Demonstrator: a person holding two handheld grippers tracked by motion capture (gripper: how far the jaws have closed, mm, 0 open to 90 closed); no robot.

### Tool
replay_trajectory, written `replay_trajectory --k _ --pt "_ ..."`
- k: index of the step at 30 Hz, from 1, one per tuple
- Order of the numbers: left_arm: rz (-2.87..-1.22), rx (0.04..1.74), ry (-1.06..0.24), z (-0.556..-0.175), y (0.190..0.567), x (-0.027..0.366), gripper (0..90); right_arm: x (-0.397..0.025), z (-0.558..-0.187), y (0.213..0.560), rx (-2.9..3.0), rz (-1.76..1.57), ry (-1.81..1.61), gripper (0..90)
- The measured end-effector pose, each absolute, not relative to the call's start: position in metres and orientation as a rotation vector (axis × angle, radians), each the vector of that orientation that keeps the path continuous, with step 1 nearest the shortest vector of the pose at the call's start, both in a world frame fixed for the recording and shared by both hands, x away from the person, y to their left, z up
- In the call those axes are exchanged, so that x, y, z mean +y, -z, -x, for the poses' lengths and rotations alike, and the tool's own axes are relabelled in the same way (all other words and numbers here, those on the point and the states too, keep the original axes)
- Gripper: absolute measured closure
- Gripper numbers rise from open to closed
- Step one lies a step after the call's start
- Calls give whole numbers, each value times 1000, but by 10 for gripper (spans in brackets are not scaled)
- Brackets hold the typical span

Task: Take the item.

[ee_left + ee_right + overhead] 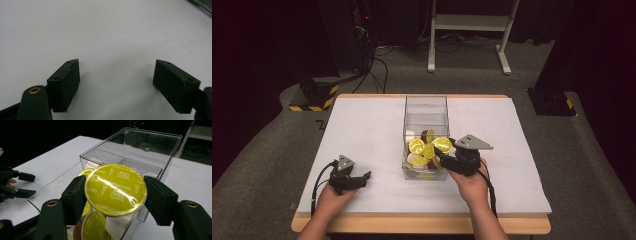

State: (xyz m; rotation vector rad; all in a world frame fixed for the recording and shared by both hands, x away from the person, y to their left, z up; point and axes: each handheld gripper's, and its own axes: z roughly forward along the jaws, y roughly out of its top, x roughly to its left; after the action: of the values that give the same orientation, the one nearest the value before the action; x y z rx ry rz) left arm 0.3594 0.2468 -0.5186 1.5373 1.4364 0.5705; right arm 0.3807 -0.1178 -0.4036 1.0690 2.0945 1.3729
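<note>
Black pads (75, 195) of the right gripper (115, 195) are pressed against the 2 sides of a coffee capsule (115, 189), which is pinched between them with its yellow-green foil lid turned toward the camera. The words "Cappuccino" and "Dolce Gusto" are printed on that lid in white. The capsule is held just above the near end of a clear plastic box (160, 152), over other capsules (95, 227) of the same kind that are piled inside; a white capsule body is seen among them. In the high view the right gripper (446, 154) is seen at the near right corner of the box (426, 105), with several yellow lids (417, 146) heaped at that end and the far end of the box left bare. The right hand (472, 185) is wrapped around the gripper from behind, and a grey plate is carried on top of it.

The left gripper (116, 80) is held with its 2 pads (67, 82) spread wide apart, and nothing is gripped between them; white table (105, 30) is seen beneath. In the high view it (362, 177) is rested low near the front left of the table (362, 125), well apart from the box, with the left hand (332, 200) behind it and a black cable trailed from it.
</note>
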Motion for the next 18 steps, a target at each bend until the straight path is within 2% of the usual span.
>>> replay_trajectory --k 18 --pt "-1542 1434 -572 -359 519 247 218 -144 -386 404 2042 -1133 -1350 379"
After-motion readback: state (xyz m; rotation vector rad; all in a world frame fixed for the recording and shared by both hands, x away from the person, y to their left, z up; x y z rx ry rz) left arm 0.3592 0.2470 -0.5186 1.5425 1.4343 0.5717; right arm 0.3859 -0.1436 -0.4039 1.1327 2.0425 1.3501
